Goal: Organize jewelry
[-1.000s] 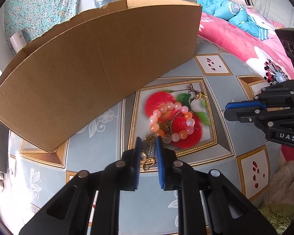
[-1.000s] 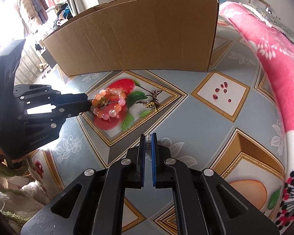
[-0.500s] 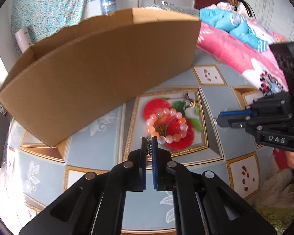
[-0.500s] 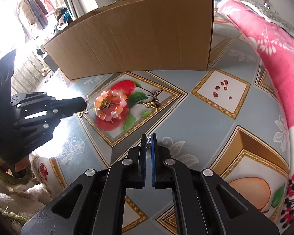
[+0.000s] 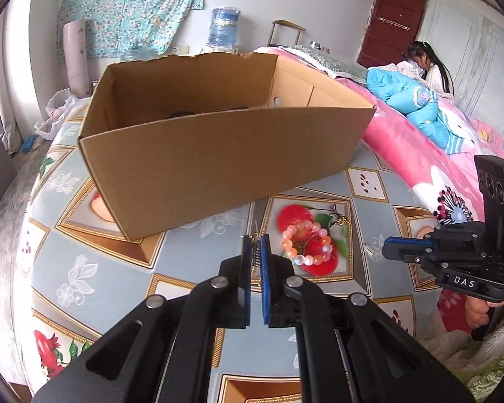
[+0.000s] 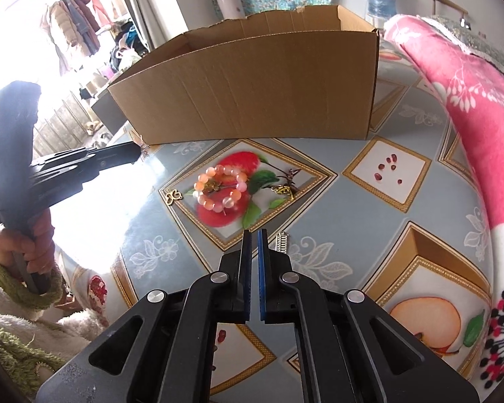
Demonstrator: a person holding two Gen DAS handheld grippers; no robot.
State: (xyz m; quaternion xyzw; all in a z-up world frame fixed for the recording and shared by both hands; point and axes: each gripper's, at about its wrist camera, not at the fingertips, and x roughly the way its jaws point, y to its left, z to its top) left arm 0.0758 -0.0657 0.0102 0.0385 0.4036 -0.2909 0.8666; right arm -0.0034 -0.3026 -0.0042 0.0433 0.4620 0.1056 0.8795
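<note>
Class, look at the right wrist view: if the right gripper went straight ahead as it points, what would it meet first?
Probably the patterned tablecloth, close to the beaded bracelet; depth is uncertain.

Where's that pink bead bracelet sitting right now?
The pink bead bracelet lies on the tablecloth, over its printed red fruit, in front of the cardboard box. A small gold clover charm lies just left of it.

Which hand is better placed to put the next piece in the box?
Left: left gripper is shut on a small jewelry piece, near the cardboard box. Right gripper is shut, apparently empty.
</note>
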